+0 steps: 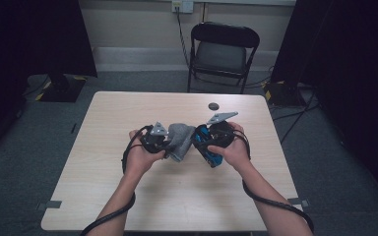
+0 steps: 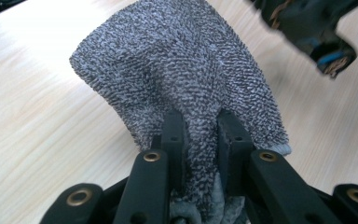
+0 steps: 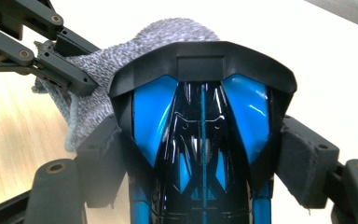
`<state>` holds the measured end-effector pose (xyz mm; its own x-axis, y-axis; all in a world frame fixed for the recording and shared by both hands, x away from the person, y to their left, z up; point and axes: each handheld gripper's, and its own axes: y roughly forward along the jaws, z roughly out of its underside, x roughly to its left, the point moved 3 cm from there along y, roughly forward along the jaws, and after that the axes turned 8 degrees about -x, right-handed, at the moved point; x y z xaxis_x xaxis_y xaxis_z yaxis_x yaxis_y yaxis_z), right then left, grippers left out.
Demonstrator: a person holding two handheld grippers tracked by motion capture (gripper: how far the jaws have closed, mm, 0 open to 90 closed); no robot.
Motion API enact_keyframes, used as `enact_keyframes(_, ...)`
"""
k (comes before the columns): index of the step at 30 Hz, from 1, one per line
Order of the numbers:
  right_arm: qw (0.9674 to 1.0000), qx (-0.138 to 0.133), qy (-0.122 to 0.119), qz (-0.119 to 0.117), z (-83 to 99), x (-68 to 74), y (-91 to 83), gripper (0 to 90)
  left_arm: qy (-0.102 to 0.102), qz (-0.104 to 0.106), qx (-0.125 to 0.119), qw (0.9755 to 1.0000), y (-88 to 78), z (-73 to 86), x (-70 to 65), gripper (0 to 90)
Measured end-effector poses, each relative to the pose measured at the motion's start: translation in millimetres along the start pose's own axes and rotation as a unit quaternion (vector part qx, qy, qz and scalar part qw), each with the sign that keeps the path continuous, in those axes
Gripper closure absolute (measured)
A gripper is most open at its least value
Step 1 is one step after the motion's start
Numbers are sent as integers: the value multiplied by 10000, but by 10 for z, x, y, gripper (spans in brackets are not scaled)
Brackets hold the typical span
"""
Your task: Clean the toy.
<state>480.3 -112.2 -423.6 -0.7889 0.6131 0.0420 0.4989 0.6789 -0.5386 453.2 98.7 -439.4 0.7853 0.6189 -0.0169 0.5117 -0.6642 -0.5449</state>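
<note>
Cloth point(image 1: 179, 140), grey and fuzzy, hangs in the air just above the middle of the desk point(image 1: 128, 108), between the two hands. It is the biggest soft thing here, and it looks like it is being used to wipe the toy, so it is held right up against it. The left tool point(image 1: 158, 137) is pinched tight on a fold of the cloth, and you can see the fuzzy stuff squeezed between its two black fingers point(image 2: 173, 135). That tight pinch keeps the cloth from slipping when it rubs. The right tool point(image 1: 215, 140) is holding a shiny blue and black toy point(image 3: 200, 140), maybe a little car, with one soft pad point(image 3: 305, 161) pressed on each side. Its jaws stand wide because the toy is wide. The toy is tipped toward the cloth, so its front touches the fuzzy side. Both hands sit close together, which I think makes rubbing easy. Far back on the desk lies a small dark round thing point(image 1: 213, 105), well apart from the work.
</note>
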Motion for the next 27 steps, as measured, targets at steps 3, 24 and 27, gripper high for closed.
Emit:
enact_keyframes(3,10000,40,1,28,15,10,17,252,28,58,-29,10000,31,-35,-35,756)
enact_keyframes(24,9999,103,-44,100,1,27,55,252,-20,397,-31,9992,160,-49,-212,755)
enact_keyframes(27,9999,102,-20,100,-12,34,56,252,24,425,13,9991,165,-42,-228,755)
